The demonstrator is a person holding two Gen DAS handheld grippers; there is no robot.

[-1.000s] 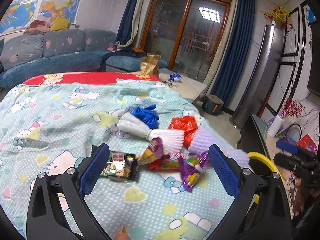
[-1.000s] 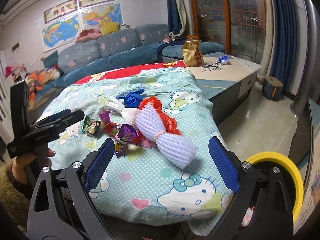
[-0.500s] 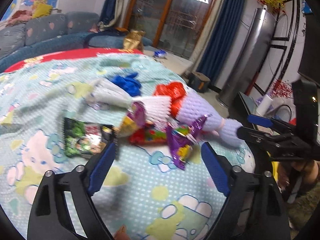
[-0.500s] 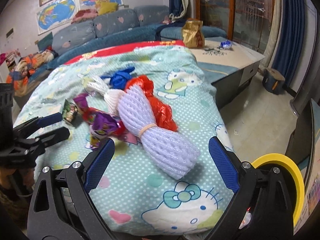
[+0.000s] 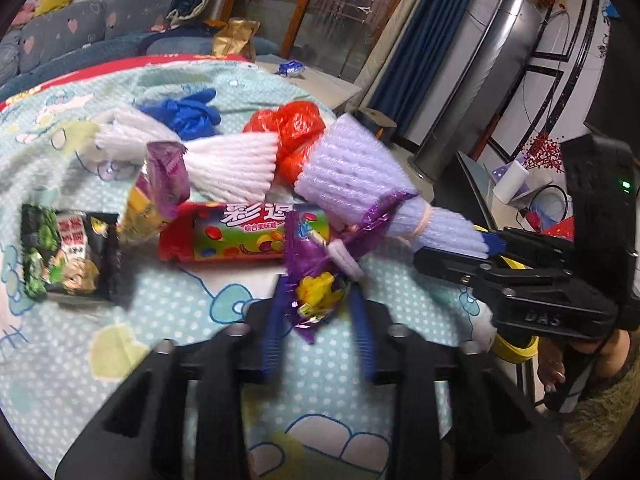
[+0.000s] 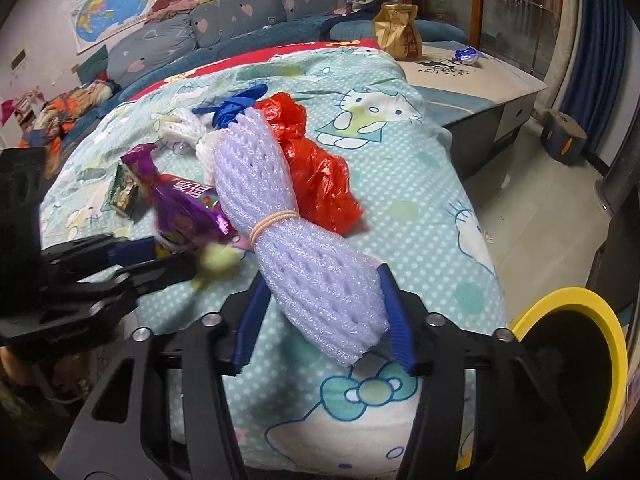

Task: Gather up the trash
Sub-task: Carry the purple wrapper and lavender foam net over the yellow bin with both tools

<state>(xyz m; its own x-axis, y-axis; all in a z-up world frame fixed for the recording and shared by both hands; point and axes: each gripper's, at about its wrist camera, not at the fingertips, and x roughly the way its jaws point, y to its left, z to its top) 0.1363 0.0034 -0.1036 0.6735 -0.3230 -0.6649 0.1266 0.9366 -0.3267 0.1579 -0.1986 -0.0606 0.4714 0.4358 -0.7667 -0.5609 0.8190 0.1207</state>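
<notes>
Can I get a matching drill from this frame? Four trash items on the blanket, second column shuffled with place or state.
Items:
1. lavender foam net
2. purple wrapper
3. red plastic bag
4. black snack packet

States:
A. lies loose at the far left of the pile in the left wrist view
B. between the right gripper fingers
C. between the left gripper fingers
D. lies beside the foam net, ungripped

Pairs: 1-B, 2-C, 3-D, 4-A
</notes>
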